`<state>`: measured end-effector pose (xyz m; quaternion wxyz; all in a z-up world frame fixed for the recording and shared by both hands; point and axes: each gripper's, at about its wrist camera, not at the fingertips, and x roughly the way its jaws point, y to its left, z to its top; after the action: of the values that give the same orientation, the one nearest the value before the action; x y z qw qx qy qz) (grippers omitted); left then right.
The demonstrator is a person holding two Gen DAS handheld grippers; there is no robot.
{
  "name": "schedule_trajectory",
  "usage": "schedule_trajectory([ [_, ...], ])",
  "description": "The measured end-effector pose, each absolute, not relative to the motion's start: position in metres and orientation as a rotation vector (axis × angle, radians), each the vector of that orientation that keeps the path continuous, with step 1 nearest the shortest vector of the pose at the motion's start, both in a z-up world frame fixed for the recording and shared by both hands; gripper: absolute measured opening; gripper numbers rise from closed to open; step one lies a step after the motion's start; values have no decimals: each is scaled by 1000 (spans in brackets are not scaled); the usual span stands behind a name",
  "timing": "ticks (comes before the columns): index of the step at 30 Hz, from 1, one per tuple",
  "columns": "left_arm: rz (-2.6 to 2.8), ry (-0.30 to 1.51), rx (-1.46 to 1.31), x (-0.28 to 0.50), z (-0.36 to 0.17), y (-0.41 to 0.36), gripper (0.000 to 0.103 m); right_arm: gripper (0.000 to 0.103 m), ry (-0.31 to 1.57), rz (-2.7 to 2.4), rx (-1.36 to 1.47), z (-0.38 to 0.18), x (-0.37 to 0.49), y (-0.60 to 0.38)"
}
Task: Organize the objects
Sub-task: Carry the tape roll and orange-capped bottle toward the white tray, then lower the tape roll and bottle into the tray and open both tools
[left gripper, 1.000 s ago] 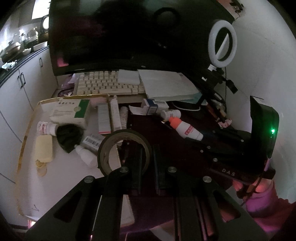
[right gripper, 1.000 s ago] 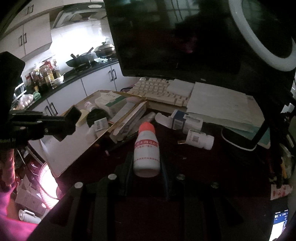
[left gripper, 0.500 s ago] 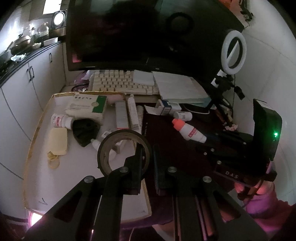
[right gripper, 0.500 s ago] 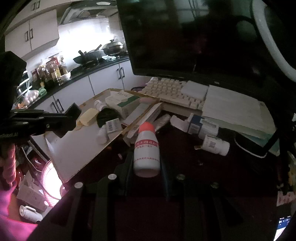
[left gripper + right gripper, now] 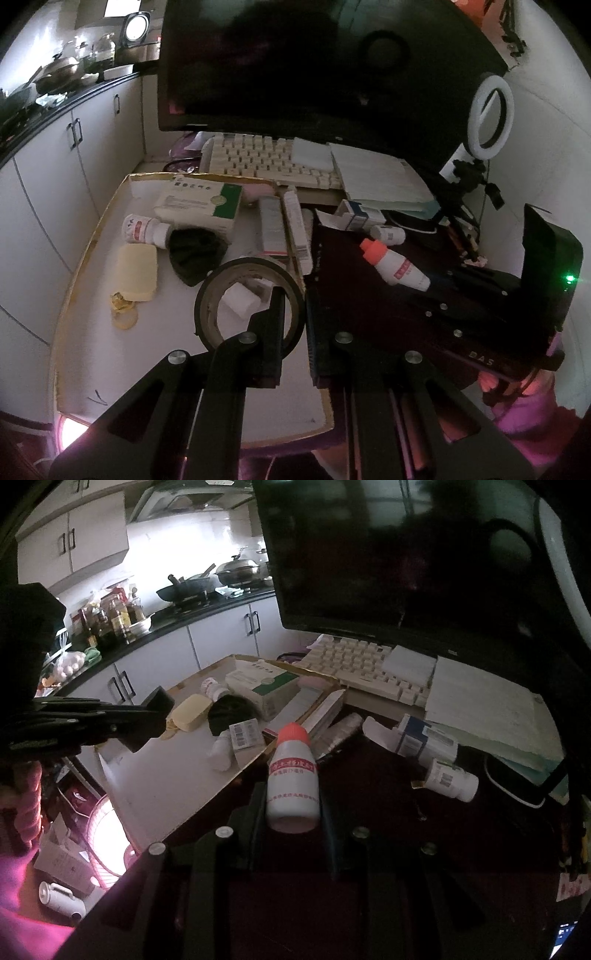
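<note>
Left gripper pinches the tape wall, right gripper clamps the bottle, probably both tray-bound.

Dim, fisheye-warped (bright kitchen behind)

Bare near tray floor; boxes, bottles crowding far end

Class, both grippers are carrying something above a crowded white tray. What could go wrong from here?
1. The left gripper pinches only one wall of the tape roll; it may swing or slip.
2. The tray is cluttered, so a drop could knock the small bottles.
3. The right gripper holds the orange-capped bottle low, so it could tip.
</note>
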<state>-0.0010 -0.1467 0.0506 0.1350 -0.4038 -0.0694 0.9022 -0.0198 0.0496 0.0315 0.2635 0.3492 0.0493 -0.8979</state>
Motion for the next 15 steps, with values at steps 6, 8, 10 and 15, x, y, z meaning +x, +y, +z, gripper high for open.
schedule_trajectory([
  [6,2633,-223,-1193,-4,44,-160,10,26,142,-2412,948,30,-21,42],
  [8,2637,-225,-1202,-5,42,-163,10,26,147,-2405,948,30,-21,38],
  [10,2641,-231,-1212,-7,40,-167,10,26,151,-2397,948,30,-21,35],
  [15,2652,-235,-1238,-10,33,-176,10,26,161,-2378,940,31,-22,25],
])
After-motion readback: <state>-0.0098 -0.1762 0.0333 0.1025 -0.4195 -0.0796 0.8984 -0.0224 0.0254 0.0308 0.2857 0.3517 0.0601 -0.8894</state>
